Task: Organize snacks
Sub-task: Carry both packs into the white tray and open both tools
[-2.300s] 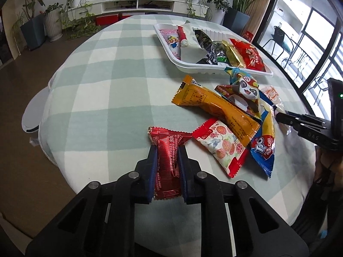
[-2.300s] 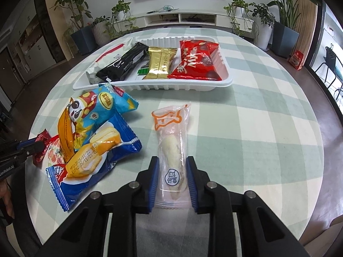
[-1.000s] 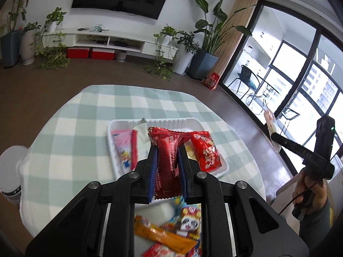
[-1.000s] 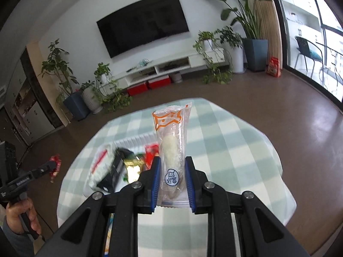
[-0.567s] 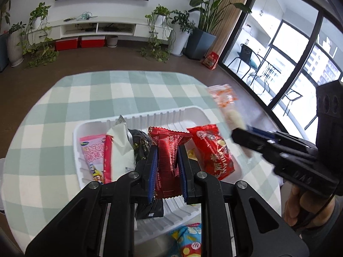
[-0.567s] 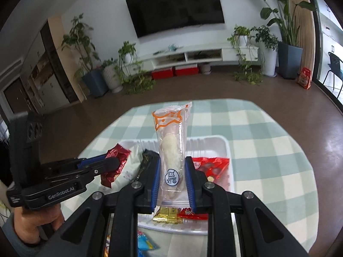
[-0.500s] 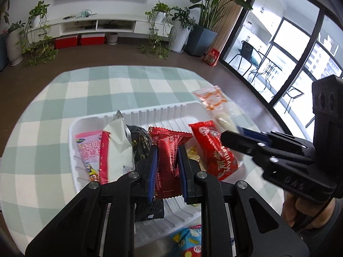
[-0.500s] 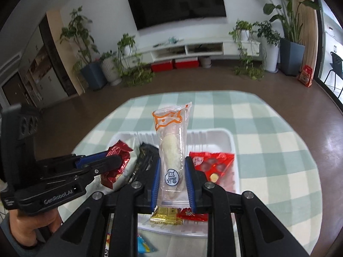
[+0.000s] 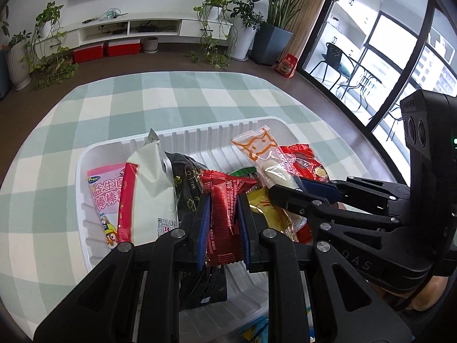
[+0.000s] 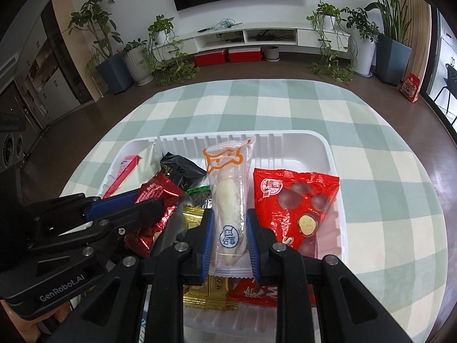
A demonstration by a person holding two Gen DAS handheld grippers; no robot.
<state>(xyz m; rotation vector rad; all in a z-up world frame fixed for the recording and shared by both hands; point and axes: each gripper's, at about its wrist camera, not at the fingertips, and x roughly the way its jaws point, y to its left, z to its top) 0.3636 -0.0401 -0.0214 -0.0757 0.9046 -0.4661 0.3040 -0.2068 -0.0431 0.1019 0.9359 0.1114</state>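
One white tray (image 10: 328, 154), about seven packets inside. Red bar (image 9: 225, 214) is clamped in left gripper (image 9: 224, 228), clear sausage pack (image 10: 230, 203) in right gripper (image 10: 230, 231), both above tray.

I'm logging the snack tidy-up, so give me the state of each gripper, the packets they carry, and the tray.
left gripper: shut on the red foil packet, above the tray.
red foil packet: held, not released.
right gripper: shut on the clear packet, above the tray.
clear packet: held, not released.
white tray: on the checked tablecloth, partly filled with snack packets, right far corner bare.
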